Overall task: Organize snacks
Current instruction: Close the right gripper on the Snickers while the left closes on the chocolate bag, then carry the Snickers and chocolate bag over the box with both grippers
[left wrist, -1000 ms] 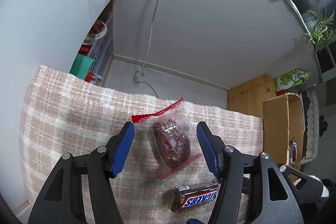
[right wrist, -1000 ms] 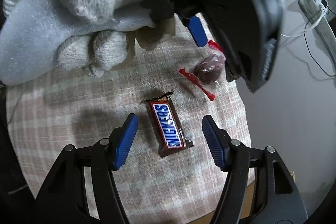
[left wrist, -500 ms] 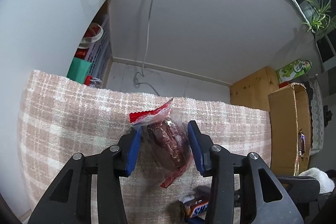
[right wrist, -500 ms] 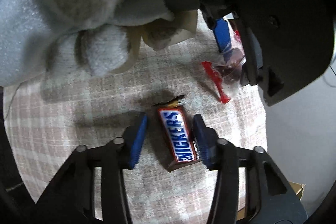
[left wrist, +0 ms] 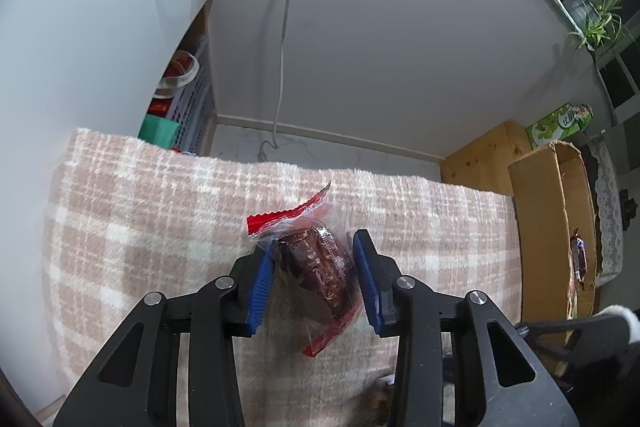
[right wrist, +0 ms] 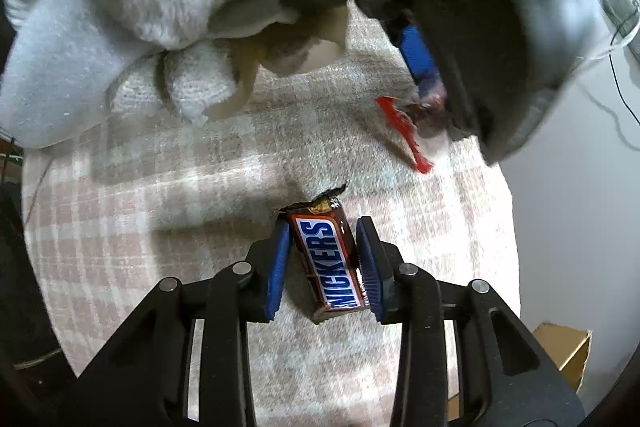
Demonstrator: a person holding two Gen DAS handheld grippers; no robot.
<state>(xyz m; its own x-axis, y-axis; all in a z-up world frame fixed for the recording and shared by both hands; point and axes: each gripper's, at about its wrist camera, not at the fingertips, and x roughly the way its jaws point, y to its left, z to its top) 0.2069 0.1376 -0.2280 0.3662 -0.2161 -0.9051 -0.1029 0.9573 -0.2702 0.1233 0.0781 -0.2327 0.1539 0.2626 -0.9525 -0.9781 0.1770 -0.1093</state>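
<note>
On the pink plaid cloth (left wrist: 140,227), the closing left gripper (left wrist: 314,281) pinches a clear, red-edged packet of dark dried fruit (left wrist: 316,267) — the closing right gripper (right wrist: 322,261) clamps a brown Snickers bar (right wrist: 330,259).

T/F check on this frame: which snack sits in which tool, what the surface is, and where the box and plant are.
1. The left tool has a Snickers bar between its pads. False: it has a clear red-edged packet with a dark snack inside; its jaws are closing.
2. The right tool has the Snickers bar between its pads. True; its jaws are closing.
3. Both snacks are over a plaid cloth. True.
4. The cardboard box is left of the packet in the left wrist view. False: it is at the right.
5. A green plant shows at upper right in the left wrist view. True.
</note>
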